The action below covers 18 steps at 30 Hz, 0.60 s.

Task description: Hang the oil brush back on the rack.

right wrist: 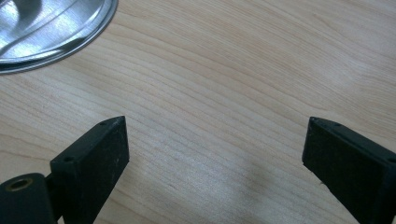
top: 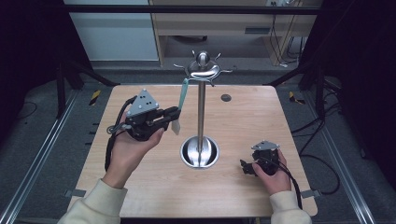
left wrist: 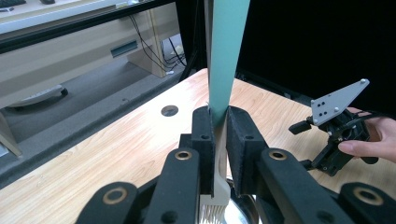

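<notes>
Left gripper [left wrist: 220, 135]: it is clamped on the brush [top: 180, 103], near the brush head, so that the long teal handle [left wrist: 227, 51] is kept upright and steady.
Brush: it is held just left of the stand [top: 201, 109], with the handle top at 1 hook of the crown [top: 203, 70]; it is judged that the brush is being hung there or lifted off, which of the 2 cannot be told.
Bristles [left wrist: 212, 214]: they are pointed down, above the table [top: 140, 186].
Stand base [right wrist: 51, 32]: it is a wide steel dish, and it is judged to keep the tall pole from tipping.
Right gripper [right wrist: 215, 154]: its jaws are wide apart with nothing between them; it is rested on the table right of the stand base, probably kept out of the way.
</notes>
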Each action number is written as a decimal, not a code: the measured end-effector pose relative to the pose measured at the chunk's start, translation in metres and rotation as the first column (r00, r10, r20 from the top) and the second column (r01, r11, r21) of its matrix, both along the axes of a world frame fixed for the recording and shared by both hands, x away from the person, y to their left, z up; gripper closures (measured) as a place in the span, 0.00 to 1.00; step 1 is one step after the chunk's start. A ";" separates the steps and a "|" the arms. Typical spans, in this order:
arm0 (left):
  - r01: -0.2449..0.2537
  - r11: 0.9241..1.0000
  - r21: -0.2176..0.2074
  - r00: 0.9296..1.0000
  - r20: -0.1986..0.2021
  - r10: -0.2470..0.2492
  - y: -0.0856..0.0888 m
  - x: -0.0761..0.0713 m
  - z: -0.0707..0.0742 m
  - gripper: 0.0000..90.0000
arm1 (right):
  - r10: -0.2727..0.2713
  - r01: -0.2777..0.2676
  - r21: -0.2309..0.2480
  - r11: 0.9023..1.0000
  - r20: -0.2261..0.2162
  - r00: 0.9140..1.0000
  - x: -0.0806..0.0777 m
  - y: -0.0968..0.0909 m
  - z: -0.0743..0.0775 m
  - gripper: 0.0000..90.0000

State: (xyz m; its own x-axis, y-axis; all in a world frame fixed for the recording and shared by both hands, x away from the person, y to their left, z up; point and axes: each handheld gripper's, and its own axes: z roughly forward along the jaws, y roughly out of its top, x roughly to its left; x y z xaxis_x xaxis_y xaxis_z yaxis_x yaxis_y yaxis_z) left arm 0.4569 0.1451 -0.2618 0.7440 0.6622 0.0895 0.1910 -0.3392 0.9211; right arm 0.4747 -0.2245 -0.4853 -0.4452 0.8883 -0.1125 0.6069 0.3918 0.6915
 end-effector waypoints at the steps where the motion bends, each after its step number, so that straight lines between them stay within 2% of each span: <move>1: 0.003 1.000 0.003 1.000 -0.001 -0.003 0.000 0.000 0.000 0.91 | -0.001 0.001 0.000 1.000 -0.001 1.000 0.000 0.000 0.000 0.09; 18: -0.006 1.000 0.022 1.000 0.008 0.006 -0.002 0.001 0.002 0.89 | -0.002 0.002 0.002 1.000 -0.001 1.000 0.000 0.000 0.000 0.09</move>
